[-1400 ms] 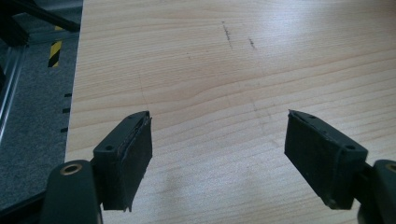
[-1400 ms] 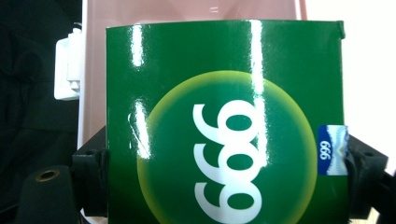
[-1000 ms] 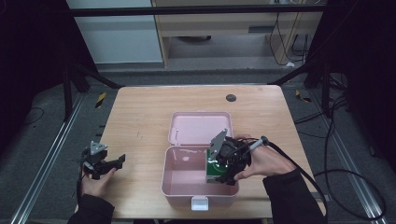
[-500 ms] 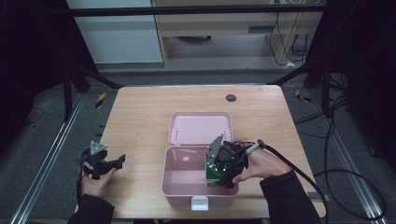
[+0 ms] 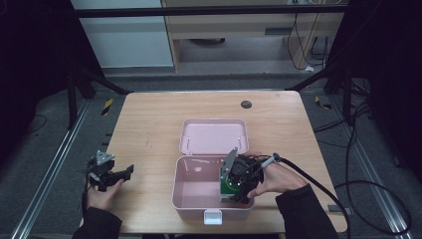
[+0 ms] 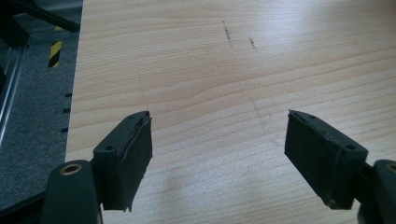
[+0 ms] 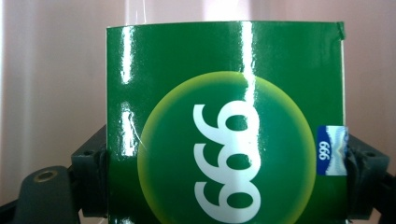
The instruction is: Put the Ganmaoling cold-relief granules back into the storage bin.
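Note:
An open pink box (image 5: 195, 183) sits near the table's front edge, its lid (image 5: 214, 136) laid back. My right gripper (image 5: 234, 193) reaches down into the box's right end with a glossy green packet (image 5: 229, 186) marked with a white 999 between its jaws. In the right gripper view the green packet (image 7: 224, 116) stands against the pink inside wall, and both pads (image 7: 95, 163) touch its sides; the jaws have just been opening a little. My left gripper (image 5: 127, 172) rests at the table's left edge, open over bare wood, with nothing between its fingertips (image 6: 128, 154).
The wooden table (image 5: 149, 124) has bare room left of the box and behind the lid. A small dark round disc (image 5: 246, 104) lies at the back. The box's white latch (image 5: 212, 216) hangs at the front edge. Dark floor and rails surround the table.
My right gripper has sunk lower into the pink box with the green packet. The left gripper has stayed in place.

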Demonstrator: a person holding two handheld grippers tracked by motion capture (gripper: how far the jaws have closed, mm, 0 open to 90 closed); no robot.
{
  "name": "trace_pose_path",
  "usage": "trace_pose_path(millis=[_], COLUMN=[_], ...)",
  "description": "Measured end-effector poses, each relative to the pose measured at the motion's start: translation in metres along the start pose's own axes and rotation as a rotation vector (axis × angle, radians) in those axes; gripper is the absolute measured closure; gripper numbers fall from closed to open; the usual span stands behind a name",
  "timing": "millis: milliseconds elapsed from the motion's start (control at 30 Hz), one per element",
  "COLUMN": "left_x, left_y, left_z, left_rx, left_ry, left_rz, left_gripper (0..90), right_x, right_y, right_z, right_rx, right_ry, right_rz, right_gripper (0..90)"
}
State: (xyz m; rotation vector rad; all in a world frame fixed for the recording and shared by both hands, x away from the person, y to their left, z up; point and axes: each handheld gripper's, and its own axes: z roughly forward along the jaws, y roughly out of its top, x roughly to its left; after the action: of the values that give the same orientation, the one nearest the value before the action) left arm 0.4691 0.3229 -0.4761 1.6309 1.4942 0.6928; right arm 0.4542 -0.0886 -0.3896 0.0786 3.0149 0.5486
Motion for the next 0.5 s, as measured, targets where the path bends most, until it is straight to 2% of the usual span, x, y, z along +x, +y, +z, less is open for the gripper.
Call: trace_pose_path(millis=[167, 267, 500], left_x=[0.0, 0.0, 0.0], left_y=[0.0, 0.0, 0.0], left_z=[0.0, 0.0, 0.0], left_rx=[-0.003, -0.001, 0.0], left_ry=[0.0, 0.0, -0.001], left_rz=[-0.003, -0.002, -0.001], left_gripper=[22.6, 22.6, 22.6], right_x=[-0.001, -0.001, -0.002], right_y=[0.0, 0.0, -0.004], right_z=[0.003, 0.002, -0.019], right_rx=[0.02, 0.011, -0.081], right_ry=[-0.003, 0.0, -0.039], right_rz=[-0.019, -0.015, 0.014], right_gripper=[13.3, 14.1, 15.5])
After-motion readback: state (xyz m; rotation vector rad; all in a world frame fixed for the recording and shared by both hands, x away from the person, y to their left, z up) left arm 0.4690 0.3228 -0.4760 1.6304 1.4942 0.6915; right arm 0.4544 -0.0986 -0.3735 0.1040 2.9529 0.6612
